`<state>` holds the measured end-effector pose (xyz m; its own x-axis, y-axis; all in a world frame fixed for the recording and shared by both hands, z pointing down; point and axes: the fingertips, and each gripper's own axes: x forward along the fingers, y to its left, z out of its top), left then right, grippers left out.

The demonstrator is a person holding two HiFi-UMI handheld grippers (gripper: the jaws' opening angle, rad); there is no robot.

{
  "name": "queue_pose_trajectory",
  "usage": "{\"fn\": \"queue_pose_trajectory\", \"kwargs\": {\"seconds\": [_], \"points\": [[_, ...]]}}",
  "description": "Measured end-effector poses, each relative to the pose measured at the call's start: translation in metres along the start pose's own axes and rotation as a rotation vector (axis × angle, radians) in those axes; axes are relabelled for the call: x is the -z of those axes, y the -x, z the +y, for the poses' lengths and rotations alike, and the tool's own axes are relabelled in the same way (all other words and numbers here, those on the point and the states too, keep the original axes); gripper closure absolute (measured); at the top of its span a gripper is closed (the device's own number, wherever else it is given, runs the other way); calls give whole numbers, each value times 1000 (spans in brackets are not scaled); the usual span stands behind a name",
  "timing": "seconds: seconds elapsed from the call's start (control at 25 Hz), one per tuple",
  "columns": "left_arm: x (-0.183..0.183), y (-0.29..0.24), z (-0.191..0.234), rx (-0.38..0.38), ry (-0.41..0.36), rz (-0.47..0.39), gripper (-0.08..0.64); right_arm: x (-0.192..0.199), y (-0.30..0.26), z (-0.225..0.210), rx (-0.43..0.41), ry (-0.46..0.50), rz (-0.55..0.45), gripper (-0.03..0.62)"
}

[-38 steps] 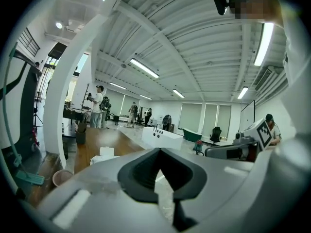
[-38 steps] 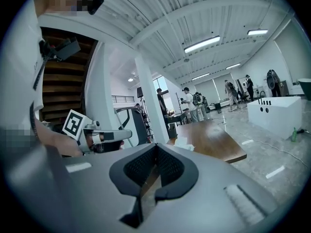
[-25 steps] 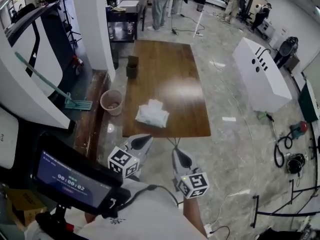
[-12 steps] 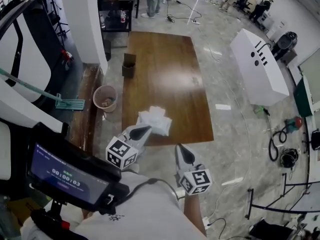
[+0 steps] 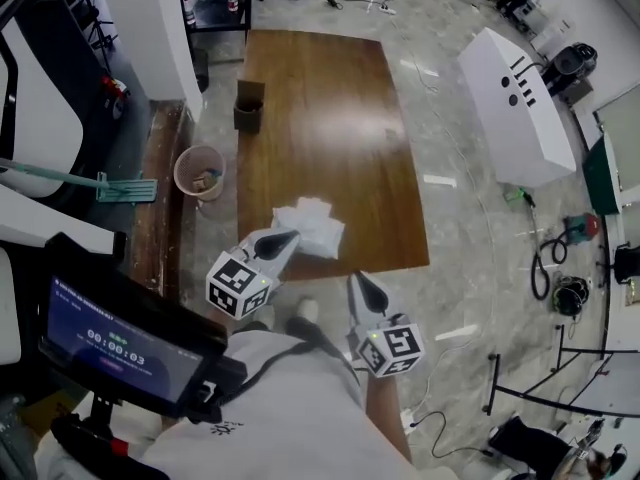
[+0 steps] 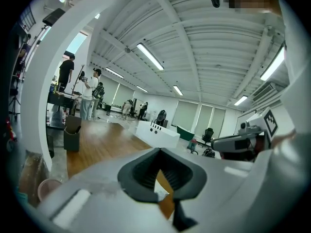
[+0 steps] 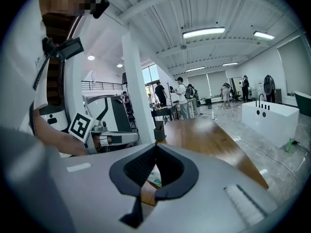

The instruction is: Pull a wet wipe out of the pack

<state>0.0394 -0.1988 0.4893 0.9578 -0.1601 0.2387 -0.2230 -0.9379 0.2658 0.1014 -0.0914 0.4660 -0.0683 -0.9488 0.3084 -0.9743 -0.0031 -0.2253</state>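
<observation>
- Open hall with a pale stone floor (image 5: pixel 450 218), white ceiling beams and strip lights; several people stand at the far end.
- Desk (image 5: pixel 320 98): long, brown wood, glossy top, mostly bare.
- Wet wipe pack (image 5: pixel 312 224): white, crumpled, lying flat on the desk close to its near edge, towards the left half.
- Left gripper (image 5: pixel 284 239): jaws clenched tip to tip with nothing between them. Its tip lies over the near edge of the desk, just beside the pack's near-left corner; contact cannot be told. Through the gap behind the tips, the left gripper view shows wood and a patch of white.
- Right gripper (image 5: pixel 363 284): jaws likewise pressed together and empty. It hangs short of the desk's near edge, over the floor, apart from the pack.
- Brown box (image 5: pixel 248 106): upright at the desk's left edge, far from the pack.
- Waste bin (image 5: pixel 199 172): round, pinkish, on the floor left of the desk.
- Mop (image 5: pixel 95 182): green, beside the bin.
- White cabinet (image 5: pixel 515 103): on the floor right of the desk.
</observation>
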Motion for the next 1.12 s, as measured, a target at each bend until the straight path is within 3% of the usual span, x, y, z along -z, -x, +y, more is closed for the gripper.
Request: {"fn": "queue_pose_trajectory", "kwargs": {"seconds": [0.56,0.76,1.12], "points": [[20,-9,42,-216,56,-32,558,26,-113,-12,-276,178,144,584],[20,-9,35,-291,68,-24,558,31,-126,-15,-374,217,196,584],[34,-7,32,-439,130,7,558,70,-147,-48,-434,257,339,584]]}}
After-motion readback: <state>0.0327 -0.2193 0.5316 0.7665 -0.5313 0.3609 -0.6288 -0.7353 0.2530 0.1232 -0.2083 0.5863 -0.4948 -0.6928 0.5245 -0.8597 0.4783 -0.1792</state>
